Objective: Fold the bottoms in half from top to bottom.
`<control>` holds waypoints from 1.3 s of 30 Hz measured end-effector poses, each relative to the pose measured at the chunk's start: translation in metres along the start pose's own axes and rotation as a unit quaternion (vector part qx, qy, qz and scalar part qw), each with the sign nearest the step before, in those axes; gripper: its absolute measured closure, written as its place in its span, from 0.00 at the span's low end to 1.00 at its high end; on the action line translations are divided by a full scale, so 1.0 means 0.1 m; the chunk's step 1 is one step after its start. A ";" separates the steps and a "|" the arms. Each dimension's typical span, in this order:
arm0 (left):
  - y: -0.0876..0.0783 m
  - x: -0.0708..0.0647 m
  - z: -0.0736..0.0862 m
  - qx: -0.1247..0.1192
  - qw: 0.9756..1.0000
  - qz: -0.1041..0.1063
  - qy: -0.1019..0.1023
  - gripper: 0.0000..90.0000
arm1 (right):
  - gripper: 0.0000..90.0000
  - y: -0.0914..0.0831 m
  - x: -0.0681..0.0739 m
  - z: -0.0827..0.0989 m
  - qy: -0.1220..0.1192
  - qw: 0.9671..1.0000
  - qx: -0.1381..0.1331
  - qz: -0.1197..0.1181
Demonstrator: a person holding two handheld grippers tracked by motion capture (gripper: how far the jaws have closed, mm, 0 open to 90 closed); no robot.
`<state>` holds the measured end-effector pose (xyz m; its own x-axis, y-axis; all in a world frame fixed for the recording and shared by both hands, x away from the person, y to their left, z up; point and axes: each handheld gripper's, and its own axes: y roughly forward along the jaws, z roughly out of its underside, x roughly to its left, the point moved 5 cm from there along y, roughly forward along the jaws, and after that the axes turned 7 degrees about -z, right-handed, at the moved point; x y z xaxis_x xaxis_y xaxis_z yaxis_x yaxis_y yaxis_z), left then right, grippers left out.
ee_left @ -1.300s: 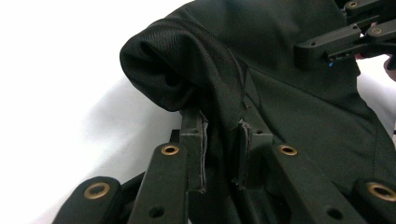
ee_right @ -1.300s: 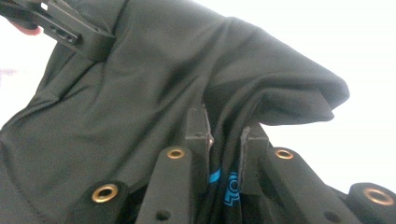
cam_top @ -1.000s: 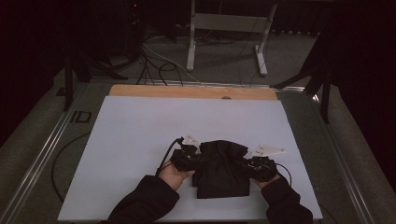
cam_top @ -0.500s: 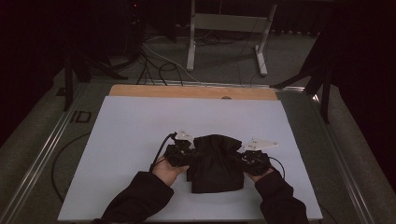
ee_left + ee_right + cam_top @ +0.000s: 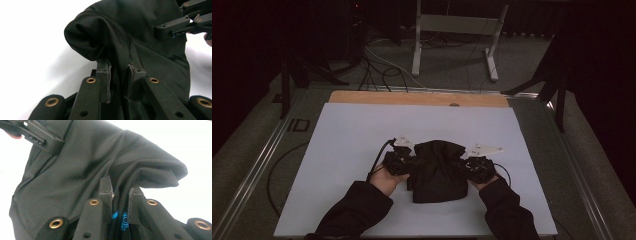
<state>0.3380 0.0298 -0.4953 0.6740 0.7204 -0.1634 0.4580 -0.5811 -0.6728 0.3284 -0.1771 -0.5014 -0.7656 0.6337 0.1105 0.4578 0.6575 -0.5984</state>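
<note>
A black garment point(image 5: 437, 170) lies bunched on the white counter point(image 5: 337, 150), near its front edge, with the left tongs point(image 5: 119, 75) clamped on its left side and the right tongs point(image 5: 120, 195) clamped on its right. The folding looks partly done: it is gathered into a compact bundle but not yet laid flat. Beside the right tongs, a blue print point(image 5: 123, 221) on the garment is too cut off to read.

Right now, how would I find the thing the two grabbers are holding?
Look at the big white sheet covering the table. Near its front edge, between the person's hands, sits a bunched black fabric garment. It is the one soft, dark heap there, pinched at each side, with small blue lettering.
</note>
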 end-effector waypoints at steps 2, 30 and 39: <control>-0.01 0.02 0.00 0.001 1.000 -0.002 0.000 0.86 | 0.87 0.02 0.00 -0.02 -0.002 1.000 0.002 0.000; -0.31 0.43 -0.04 -0.013 0.999 -0.032 -0.024 0.86 | 0.87 0.31 0.10 -0.44 -0.018 1.000 -0.017 -0.012; -0.35 0.57 -0.04 -0.008 0.999 -0.040 -0.028 0.86 | 0.87 0.41 0.13 -0.53 -0.020 1.000 -0.017 -0.012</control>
<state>0.3629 0.0897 -0.4780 0.6015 0.7845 -0.1509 0.5185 -0.5271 -0.6733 0.3613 -0.1204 -0.4831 -0.7936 0.6015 0.0914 0.4541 0.6856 -0.5690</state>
